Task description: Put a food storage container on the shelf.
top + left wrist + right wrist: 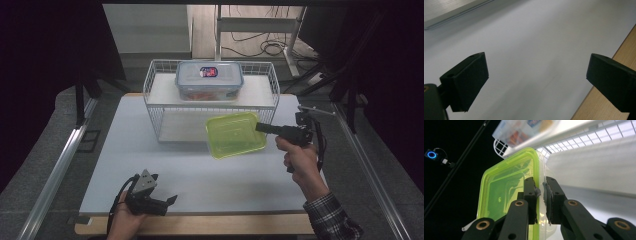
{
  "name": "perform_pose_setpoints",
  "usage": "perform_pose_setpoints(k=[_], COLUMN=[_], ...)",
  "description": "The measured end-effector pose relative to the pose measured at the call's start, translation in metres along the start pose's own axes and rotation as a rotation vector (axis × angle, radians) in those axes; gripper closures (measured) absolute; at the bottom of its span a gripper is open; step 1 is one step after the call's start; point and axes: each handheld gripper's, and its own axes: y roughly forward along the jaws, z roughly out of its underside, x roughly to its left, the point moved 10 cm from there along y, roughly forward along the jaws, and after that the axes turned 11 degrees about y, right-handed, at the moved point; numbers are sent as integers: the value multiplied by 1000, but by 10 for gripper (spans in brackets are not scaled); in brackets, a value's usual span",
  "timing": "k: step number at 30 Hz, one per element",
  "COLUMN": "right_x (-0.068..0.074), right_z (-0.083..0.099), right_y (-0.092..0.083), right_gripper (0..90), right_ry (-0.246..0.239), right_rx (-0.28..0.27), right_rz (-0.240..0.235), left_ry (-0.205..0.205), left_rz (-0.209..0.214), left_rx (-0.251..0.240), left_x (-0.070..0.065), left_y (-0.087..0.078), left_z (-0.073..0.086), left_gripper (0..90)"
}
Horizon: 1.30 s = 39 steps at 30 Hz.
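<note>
Progress: right tool (261, 127) clamps green container (235, 135) rim, lifted clear of surface (150, 160); placement on wire rack (160, 107) remains. Left tool (170, 200) rests wide open, empty.

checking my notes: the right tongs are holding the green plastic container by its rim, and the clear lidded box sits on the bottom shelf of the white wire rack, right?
Not quite: the clear lidded plastic box sits on the top shelf of the white wire rack, as the high view shows. The rest holds: the right tongs grip the green plastic container by its rim.
</note>
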Motion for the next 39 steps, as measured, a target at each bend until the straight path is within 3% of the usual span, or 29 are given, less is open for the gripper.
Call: perform_pose_setpoints(k=[18, 39], right_x=[37, 76], right_z=[-39, -88], right_y=[-4, 9], right_gripper=[804, 804], right_ry=[-3, -24], right_rx=[-61, -138], right_rz=[-30, -11], left_ry=[-3, -7], left_rz=[5, 8], left_rx=[-6, -14], left_x=[0, 0], left_y=[0, -1], left_z=[0, -2], left_gripper=[39, 39])
